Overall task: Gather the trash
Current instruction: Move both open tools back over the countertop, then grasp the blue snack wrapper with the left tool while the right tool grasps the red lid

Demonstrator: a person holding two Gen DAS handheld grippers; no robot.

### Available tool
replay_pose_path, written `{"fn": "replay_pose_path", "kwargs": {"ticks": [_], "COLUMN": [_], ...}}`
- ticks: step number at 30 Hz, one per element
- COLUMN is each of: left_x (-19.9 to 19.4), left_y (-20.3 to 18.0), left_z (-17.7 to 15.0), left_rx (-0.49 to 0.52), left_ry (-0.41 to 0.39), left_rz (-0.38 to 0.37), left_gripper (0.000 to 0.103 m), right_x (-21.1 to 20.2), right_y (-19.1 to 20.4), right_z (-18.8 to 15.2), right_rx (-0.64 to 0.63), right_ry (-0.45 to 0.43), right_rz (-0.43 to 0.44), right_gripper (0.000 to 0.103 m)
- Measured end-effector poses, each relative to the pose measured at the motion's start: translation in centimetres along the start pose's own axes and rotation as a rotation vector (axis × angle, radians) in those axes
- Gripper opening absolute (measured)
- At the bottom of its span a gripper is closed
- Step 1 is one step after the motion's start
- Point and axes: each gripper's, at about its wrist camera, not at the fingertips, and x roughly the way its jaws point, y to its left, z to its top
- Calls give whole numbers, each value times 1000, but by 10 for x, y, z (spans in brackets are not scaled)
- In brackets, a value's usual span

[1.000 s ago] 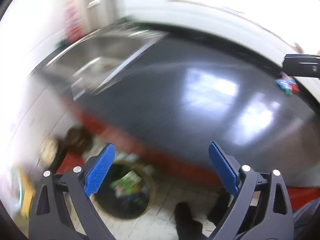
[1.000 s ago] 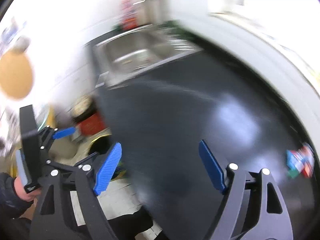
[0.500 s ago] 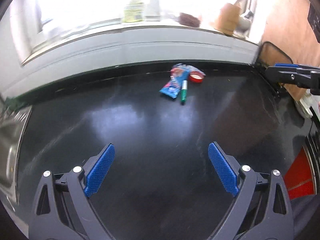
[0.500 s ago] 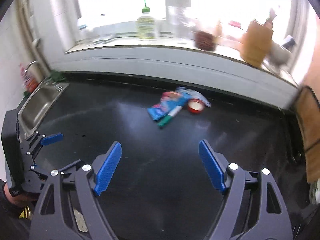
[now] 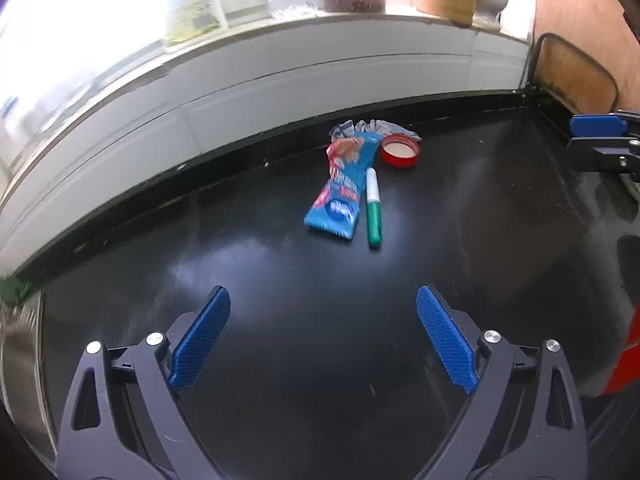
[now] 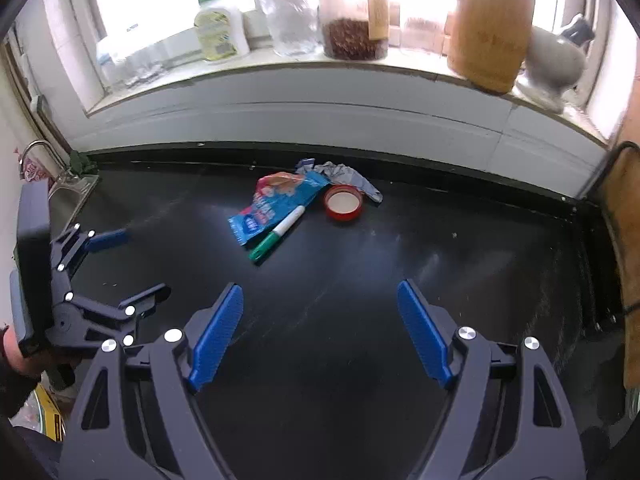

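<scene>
A small pile of trash lies near the back of a black counter (image 5: 280, 360): a blue snack wrapper (image 5: 342, 188) (image 6: 276, 204), a green and white marker (image 5: 373, 208) (image 6: 278, 234), a red lid (image 5: 399, 151) (image 6: 343, 201) and a crumpled grey wrapper (image 5: 376, 126) (image 6: 344, 176). My left gripper (image 5: 323, 340) is open and empty, well short of the pile. My right gripper (image 6: 320, 332) is open and empty, also short of the pile. The left gripper shows at the left edge of the right wrist view (image 6: 124, 264).
A white sill (image 6: 320, 92) behind the counter holds a soap bottle (image 6: 218, 26), jars (image 6: 352, 20), a wooden holder (image 6: 488, 28) and a grey pot (image 6: 554, 64). A sink (image 6: 70, 192) is at far left. A wooden board in a rack (image 5: 572, 76) stands at right.
Both grippers swung from the sink and the floor bin around to face the window and moved closer to the trash pile. Both stayed open.
</scene>
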Motion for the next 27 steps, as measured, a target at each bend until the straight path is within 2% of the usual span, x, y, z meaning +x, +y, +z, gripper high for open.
{"fn": "replay_pose_path", "kwargs": {"ticks": [9,16,19,22,25,26,27], "left_x": [98,137,145,149,151,151,151], "left_y": [11,8,10,12,9,8,8], "left_z": [43,57,61,66,71,73,74], "left_rx": [68,120,109,96,116,118,119], "left_ry": [53,78,69,41,23,20,19], "left_rz": [-56,-104,-133,-141,-151,-152,-151], "left_gripper": [91,91,87,79,64,53,42], "right_x": [99,164,185,199,205,206,206], "right_y": [-30,-39,-34,-28,-24,-23,-22], "right_z": [33,48,53,59,64,66,67], "right_rx": [-25,-50,-75,-103,-126,-133,-139], "right_ry": [102,164,173,166,144,138,126], "right_rz": [10,22,19,9,-1,-7,-3], "right_gripper": [77,77,76,75,73,70,58]}}
